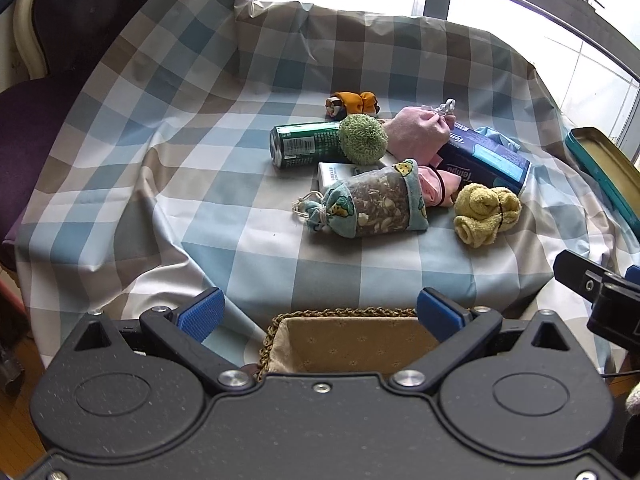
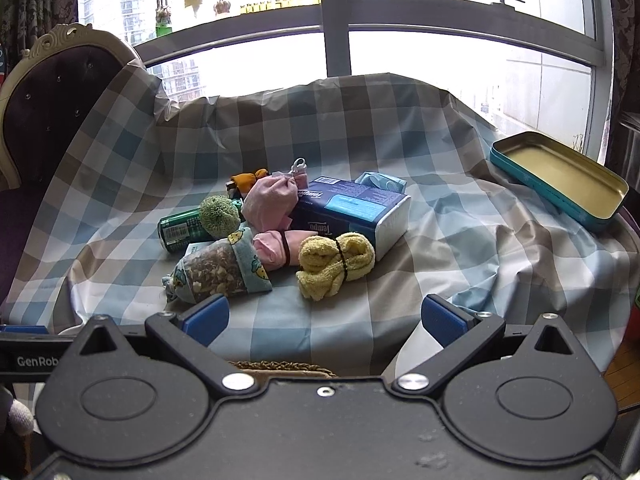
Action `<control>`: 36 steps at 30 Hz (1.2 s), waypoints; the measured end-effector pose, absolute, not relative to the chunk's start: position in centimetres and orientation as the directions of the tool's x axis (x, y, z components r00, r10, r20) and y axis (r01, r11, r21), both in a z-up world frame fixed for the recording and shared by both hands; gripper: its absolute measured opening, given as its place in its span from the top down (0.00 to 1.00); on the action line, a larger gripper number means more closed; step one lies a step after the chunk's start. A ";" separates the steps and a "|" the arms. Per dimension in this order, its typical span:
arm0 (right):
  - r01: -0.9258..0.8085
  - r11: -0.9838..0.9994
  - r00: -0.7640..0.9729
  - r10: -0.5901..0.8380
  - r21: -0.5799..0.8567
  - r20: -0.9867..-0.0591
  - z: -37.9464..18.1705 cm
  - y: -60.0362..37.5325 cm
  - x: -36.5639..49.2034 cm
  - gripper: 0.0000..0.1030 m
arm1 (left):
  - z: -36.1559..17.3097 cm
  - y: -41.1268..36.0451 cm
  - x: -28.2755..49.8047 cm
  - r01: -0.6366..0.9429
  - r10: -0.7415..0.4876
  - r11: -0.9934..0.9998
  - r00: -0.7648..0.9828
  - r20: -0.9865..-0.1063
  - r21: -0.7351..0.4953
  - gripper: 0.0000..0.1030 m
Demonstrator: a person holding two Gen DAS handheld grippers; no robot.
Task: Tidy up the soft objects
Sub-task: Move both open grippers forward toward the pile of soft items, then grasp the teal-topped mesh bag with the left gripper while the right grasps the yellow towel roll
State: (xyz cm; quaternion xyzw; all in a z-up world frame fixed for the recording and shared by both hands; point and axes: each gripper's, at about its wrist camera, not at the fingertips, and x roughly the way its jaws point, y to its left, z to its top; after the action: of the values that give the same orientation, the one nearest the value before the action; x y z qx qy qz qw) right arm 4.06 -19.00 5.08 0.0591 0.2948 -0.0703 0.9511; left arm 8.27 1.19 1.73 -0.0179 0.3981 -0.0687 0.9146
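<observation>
A pile of things lies mid-table on the checked cloth: a drawstring sachet bag (image 1: 370, 208) (image 2: 222, 270), a rolled yellow towel (image 1: 486, 208) (image 2: 336, 266), a green fuzzy ball (image 1: 362, 138) (image 2: 219, 214), a pink pouch (image 1: 418, 130) (image 2: 268, 204), a pink roll with a hair tie (image 2: 280, 250) and an orange cloth bundle (image 1: 354, 102). My left gripper (image 1: 318, 312) is open and empty above a woven lined basket (image 1: 352, 344) at the near edge. My right gripper (image 2: 324, 318) is open and empty, short of the yellow towel.
A green can (image 1: 302, 146) (image 2: 180, 228), a blue tissue pack (image 1: 484, 158) (image 2: 356, 210) and a small white box (image 1: 334, 174) lie among the soft things. An open teal tin (image 2: 560, 178) (image 1: 604, 168) sits at the right. A dark chair (image 2: 52, 104) stands at the left, a window behind.
</observation>
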 end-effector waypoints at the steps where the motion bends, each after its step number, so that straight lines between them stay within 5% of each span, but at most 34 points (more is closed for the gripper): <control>1: 0.170 0.982 0.814 -0.097 0.076 -0.573 5.0 -19.1 4.5 0.00 | 1.6 1.1 8.7 0.113 -0.143 0.990 0.672 -0.727 -0.089 0.04; 24: 0.211 0.967 0.701 -0.050 0.140 -0.711 -0.3 -22.2 15.7 0.00 | -2.1 -3.1 17.3 0.290 -0.137 0.953 0.672 -0.728 0.088 0.04; 36: 0.227 0.963 0.669 -0.044 0.147 -0.742 -2.3 -24.1 21.1 0.00 | -4.0 -7.7 19.0 0.487 -0.151 0.810 0.711 -0.687 0.326 0.04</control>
State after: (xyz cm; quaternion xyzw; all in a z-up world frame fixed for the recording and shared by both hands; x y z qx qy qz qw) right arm 21.07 -24.11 -2.27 0.1139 0.3999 -0.0747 0.9064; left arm 18.97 -7.66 -4.03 0.2507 0.3352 -0.1793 0.8903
